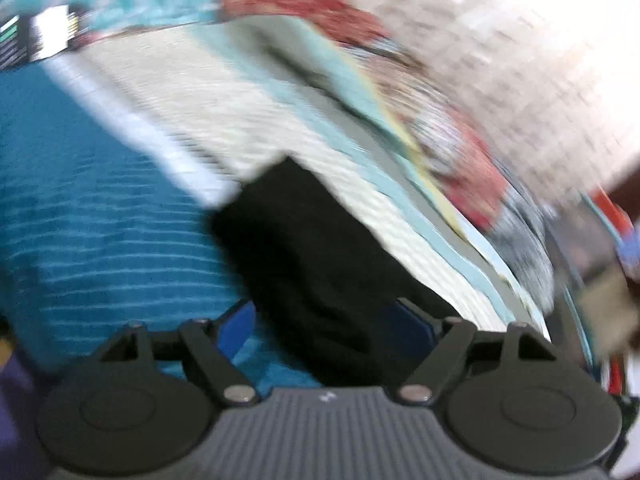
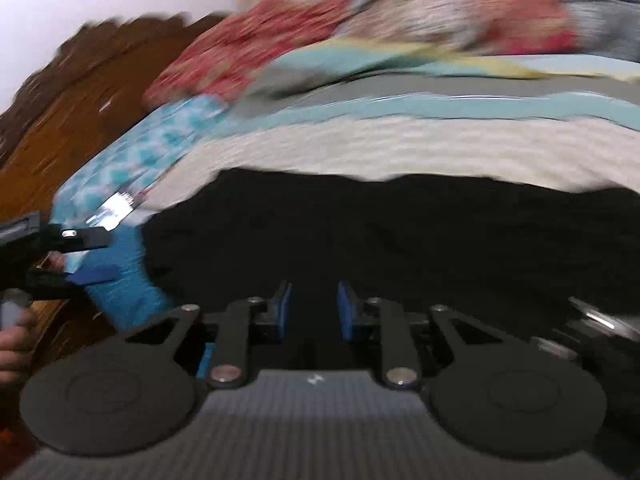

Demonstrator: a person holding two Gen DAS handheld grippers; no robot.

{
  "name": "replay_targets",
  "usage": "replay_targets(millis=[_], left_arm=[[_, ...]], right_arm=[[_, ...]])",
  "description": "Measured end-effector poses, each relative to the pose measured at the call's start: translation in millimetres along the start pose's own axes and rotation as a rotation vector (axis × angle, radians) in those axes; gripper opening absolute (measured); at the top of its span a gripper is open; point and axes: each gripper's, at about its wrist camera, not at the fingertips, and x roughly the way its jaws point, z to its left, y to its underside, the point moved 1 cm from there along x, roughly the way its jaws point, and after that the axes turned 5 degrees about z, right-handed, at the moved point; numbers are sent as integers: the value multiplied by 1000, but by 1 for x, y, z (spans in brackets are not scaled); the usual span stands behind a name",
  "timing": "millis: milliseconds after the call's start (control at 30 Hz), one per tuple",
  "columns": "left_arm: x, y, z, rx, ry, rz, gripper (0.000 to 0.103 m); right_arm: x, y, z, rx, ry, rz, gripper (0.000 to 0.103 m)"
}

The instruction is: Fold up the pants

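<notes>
The black pants [image 2: 380,232] lie spread on a striped bedspread [image 2: 400,148]. In the right wrist view they fill the middle, under and ahead of my right gripper [image 2: 313,306], whose blue pads stand a small gap apart with nothing clearly between them. In the left wrist view the pants [image 1: 320,272] run between the wide-apart blue pads of my left gripper [image 1: 328,320], which is open over the cloth. The left gripper also shows at the left edge of the right wrist view [image 2: 94,256], open. Both views are motion-blurred.
A blue striped towel or blanket [image 1: 100,240] lies left of the pants. A red floral pillow [image 2: 248,48] and patterned bedding sit at the far side. A wooden headboard [image 2: 72,104] stands at the left. A hand [image 2: 12,340] holds the left gripper.
</notes>
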Motion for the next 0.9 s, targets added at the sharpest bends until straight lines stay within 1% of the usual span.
replay_targets(millis=[33, 100, 200, 300, 367, 433, 467, 500, 533, 567, 600, 633, 667, 700, 733, 767, 800, 833, 867, 900], left_arm=[[0, -5, 11, -31, 5, -7, 77], [4, -13, 22, -60, 21, -17, 79], [15, -25, 27, -69, 24, -20, 84], [29, -41, 32, -70, 14, -8, 89], [45, -45, 36, -75, 19, 11, 96], [61, -45, 41, -81, 9, 36, 99], [70, -45, 46, -89, 4, 46, 100], [79, -46, 52, -100, 9, 51, 101], [86, -48, 58, -112, 23, 44, 103], [88, -49, 59, -122, 32, 27, 103], [89, -51, 59, -129, 36, 8, 101], [89, -55, 57, -124, 41, -15, 79], [89, -57, 56, -109, 45, -30, 43], [91, -60, 57, -105, 38, -29, 37], [93, -62, 62, -124, 55, -22, 30], [93, -63, 65, -141, 84, -25, 27], [90, -63, 67, -148, 104, -32, 27], [87, -61, 65, -138, 107, -41, 26], [85, -60, 62, -124, 105, -50, 26], [81, -58, 55, -100, 106, -66, 26]], right_arm=[[14, -11, 13, -15, -27, 20, 27], [36, -27, 33, -22, -64, 50, 27], [68, -47, 52, -1, -101, 95, 27], [90, -56, 69, 15, -124, 129, 29], [102, -60, 77, 17, -122, 144, 29], [115, -64, 82, 33, -111, 167, 29], [119, -63, 82, 44, -105, 189, 29], [128, -62, 80, 57, -88, 230, 29], [142, -59, 77, 79, -55, 286, 27], [154, -55, 73, 106, -30, 325, 27], [158, -52, 68, 136, -34, 324, 27], [157, -51, 66, 153, -39, 316, 27], [155, -53, 67, 156, -40, 319, 27], [150, -56, 68, 152, -41, 315, 27], [144, -60, 69, 153, -47, 293, 27], [134, -64, 67, 164, -52, 241, 27], [125, -69, 65, 180, -48, 183, 27], [121, -73, 61, 196, -44, 148, 27], [121, -76, 56, 215, -37, 133, 27], [128, -75, 52, 228, -16, 162, 27]])
